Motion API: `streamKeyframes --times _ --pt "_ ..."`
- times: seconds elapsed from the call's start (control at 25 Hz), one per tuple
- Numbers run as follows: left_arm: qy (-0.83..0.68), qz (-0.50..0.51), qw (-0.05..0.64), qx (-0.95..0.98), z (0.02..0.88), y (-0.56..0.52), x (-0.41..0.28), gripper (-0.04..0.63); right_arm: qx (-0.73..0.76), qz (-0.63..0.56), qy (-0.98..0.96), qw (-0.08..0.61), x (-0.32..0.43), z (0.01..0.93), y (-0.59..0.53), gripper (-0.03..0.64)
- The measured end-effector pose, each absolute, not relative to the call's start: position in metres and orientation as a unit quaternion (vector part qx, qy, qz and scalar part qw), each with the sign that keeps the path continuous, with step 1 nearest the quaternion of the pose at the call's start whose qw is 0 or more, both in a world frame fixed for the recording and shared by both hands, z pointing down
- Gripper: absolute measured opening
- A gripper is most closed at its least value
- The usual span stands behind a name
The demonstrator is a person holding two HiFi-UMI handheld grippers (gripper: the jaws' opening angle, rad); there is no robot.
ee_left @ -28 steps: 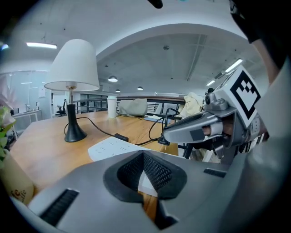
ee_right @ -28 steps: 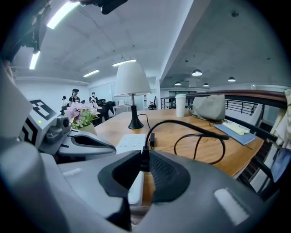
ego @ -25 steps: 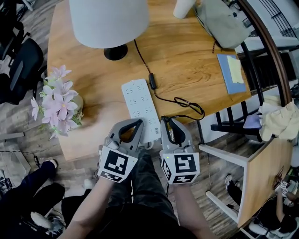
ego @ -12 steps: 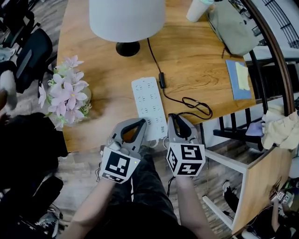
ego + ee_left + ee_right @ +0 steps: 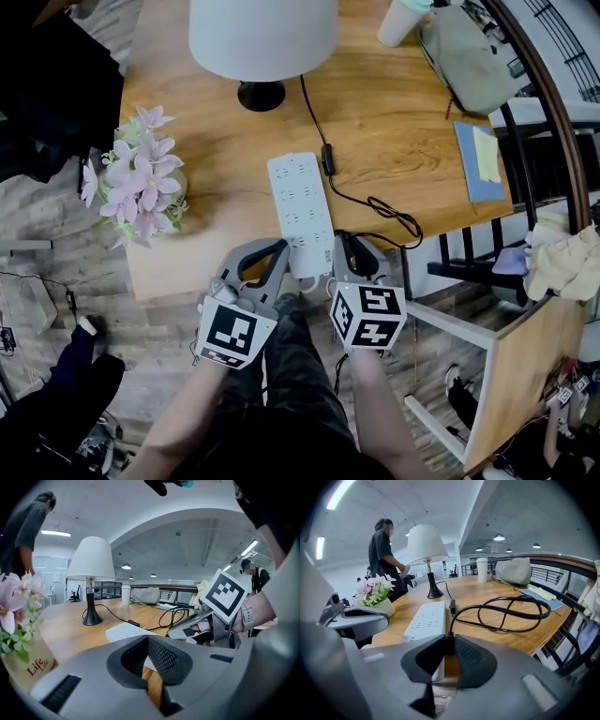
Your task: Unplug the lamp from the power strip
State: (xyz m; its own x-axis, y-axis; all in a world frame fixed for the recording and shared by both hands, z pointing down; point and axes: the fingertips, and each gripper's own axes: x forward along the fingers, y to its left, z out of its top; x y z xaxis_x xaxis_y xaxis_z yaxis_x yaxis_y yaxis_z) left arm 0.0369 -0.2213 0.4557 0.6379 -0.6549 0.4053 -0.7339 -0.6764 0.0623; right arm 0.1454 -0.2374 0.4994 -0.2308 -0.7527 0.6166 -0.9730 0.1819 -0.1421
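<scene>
The wooden tabletop (image 5: 403, 122) carries a lamp (image 5: 262, 37) at the far edge, a flower pot (image 5: 141, 178) at the left edge, and a power strip (image 5: 302, 211) and lamp cord (image 5: 375, 202) at the near edge.

Smooth wood table (image 5: 412, 141), matt white plastic power strip (image 5: 300, 211), cloth lampshade (image 5: 262, 37).

An office: long wooden desk (image 5: 394, 122) under a concrete ceiling (image 5: 187, 541) with strip lights (image 5: 55, 533).
</scene>
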Motion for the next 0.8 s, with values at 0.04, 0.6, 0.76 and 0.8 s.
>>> streamKeyframes --times 0.04,0.6,0.76,0.8 --pt "-0.387 0.177 0.112 0.898 0.455 -0.221 0.037 -0.003 0.584 0.265 -0.739 0.206 0.146 0.499 -0.237 0.071" --pt "-0.372 0.172 0.107 0.906 0.453 -0.213 0.04 -0.003 0.57 0.316 -0.733 0.197 0.148 0.503 -0.207 0.129" --pt "-0.365 0.17 0.104 0.909 0.451 -0.212 0.042 -0.003 0.569 0.334 -0.725 0.2 0.151 0.505 -0.197 0.14" --pt "-0.364 0.17 0.103 0.91 0.451 -0.212 0.042 -0.003 0.569 0.339 -0.722 0.199 0.151 0.505 -0.195 0.14"
